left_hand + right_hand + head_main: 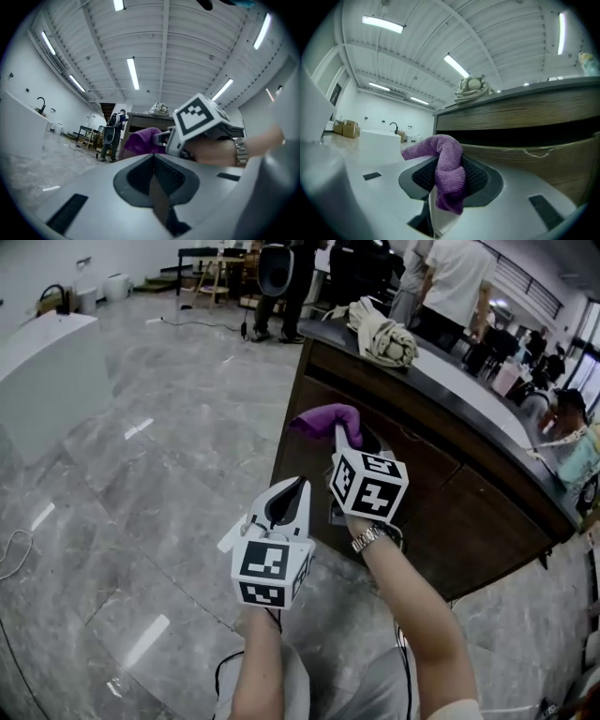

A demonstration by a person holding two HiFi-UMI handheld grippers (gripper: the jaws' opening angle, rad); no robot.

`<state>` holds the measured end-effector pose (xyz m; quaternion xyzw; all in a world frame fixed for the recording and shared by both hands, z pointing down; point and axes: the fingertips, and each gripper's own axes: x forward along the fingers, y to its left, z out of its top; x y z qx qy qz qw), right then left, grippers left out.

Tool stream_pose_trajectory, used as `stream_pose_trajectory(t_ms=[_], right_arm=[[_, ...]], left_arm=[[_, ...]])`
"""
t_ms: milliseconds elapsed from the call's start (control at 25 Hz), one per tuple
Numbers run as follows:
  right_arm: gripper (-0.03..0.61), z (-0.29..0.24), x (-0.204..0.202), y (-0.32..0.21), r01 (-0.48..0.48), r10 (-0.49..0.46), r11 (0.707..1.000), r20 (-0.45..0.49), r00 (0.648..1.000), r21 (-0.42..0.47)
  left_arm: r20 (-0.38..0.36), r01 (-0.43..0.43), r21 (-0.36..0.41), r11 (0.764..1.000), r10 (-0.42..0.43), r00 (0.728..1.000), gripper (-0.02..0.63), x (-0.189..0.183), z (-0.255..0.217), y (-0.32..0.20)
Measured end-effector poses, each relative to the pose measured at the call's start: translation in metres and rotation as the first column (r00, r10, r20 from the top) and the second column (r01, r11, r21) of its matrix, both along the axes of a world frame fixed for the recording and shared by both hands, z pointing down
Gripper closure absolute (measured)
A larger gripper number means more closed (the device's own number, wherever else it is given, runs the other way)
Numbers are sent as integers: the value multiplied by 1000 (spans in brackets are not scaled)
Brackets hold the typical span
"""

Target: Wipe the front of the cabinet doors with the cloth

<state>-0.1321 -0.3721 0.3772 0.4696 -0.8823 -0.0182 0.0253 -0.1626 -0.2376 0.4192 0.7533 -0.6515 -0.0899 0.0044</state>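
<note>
A purple cloth (pixel 325 418) is pinched in my right gripper (pixel 349 440), which is shut on it; the cloth (pixel 446 166) bunches up out of the jaws and droops to the left. The gripper sits just in front of the dark wooden cabinet (pixel 450 493), near its left corner, and the cabinet's wood-grain front (pixel 543 154) fills the right of the right gripper view. My left gripper (pixel 289 501) is shut with nothing in it, lower and to the left of the right one. From the left gripper view the cloth (pixel 140 141) shows beyond the jaws.
A bundle of pale cloth (pixel 382 334) lies on the cabinet's dark countertop (pixel 441 371). Several people (pixel 441 282) stand behind the cabinet and at the far end of the room. A white counter (pixel 42 371) stands at the left on the grey marble floor (pixel 159 484).
</note>
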Motion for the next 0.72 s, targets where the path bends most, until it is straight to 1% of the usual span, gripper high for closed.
stream_pose_trajectory(t_ms=[80, 160, 240, 280, 320, 440, 480, 640, 720], right_arm=[[437, -2, -26, -11, 10, -10, 1000, 17, 1000, -7], [437, -6, -39, -21, 3, -3, 1000, 33, 999, -5], [437, -7, -41, -27, -13, 13, 1000, 37, 999, -6], [437, -8, -36, -29, -24, 24, 1000, 41, 999, -3], [437, -9, -29, -30, -37, 37, 999, 49, 998, -1], [437, -9, 5, -31, -84, 83, 996, 57, 995, 9], [437, -9, 19, -30, -98, 97, 995, 52, 994, 15], [437, -7, 75, -25, -148, 146, 988, 29, 989, 46], [437, -7, 100, -22, -166, 165, 984, 25, 986, 62]], left_arm=[[-15, 17, -15, 1000, -18, 1000, 606, -11, 7, 4], [-50, 42, -15, 999, -43, 998, 607, -22, 7, 7], [-92, 63, 1, 998, -63, 994, 607, -27, 3, 10], [-104, 60, 9, 998, -59, 993, 607, -26, 1, 10], [-100, 45, 16, 999, -43, 994, 607, -22, -1, 10], [-34, -15, 24, 1000, 16, 999, 607, -2, -4, 4], [-24, -26, 25, 999, 26, 999, 607, 3, -5, 2], [-63, -51, 63, 997, 55, 996, 607, 16, -15, -6], [-28, -61, 59, 996, 63, 998, 607, 23, -15, -9]])
